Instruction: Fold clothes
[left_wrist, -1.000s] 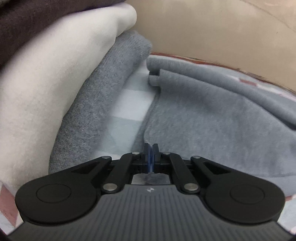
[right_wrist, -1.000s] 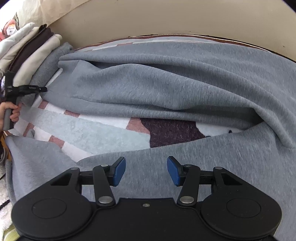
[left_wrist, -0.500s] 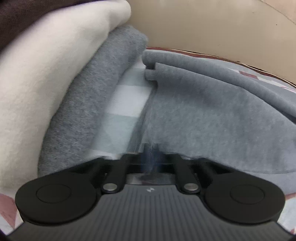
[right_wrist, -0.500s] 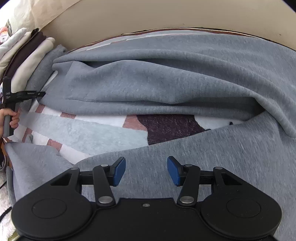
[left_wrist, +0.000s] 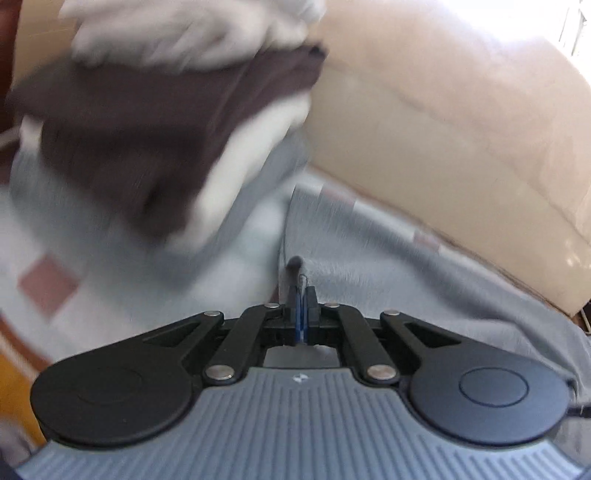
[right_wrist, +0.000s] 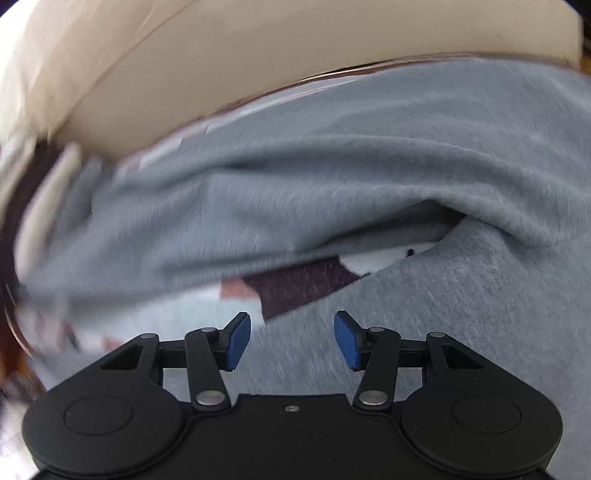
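Note:
A large grey fleece garment (left_wrist: 388, 280) lies rumpled over a patterned blanket (left_wrist: 48, 280). My left gripper (left_wrist: 301, 295) is shut on the garment's left edge, and a small fold of grey cloth sticks up from the pinched pads. In the right wrist view the same grey garment (right_wrist: 332, 177) lies in two thick folds with a strip of blanket (right_wrist: 295, 288) between them. My right gripper (right_wrist: 291, 339) hovers open over the near fold, with nothing between its blue pads (right_wrist: 236, 341). Both views are blurred by motion.
A stack of folded clothes (left_wrist: 147, 122), white, dark brown, cream and grey, stands to the left of the garment. It shows as a blur at the left edge of the right wrist view, stack (right_wrist: 22, 184). A beige padded back (left_wrist: 443, 129) runs behind the blanket.
My left gripper has pulled back and up from the folded stack with the garment edge still pinched. The right wrist view has rolled and shifted a little, and its jaws stay apart.

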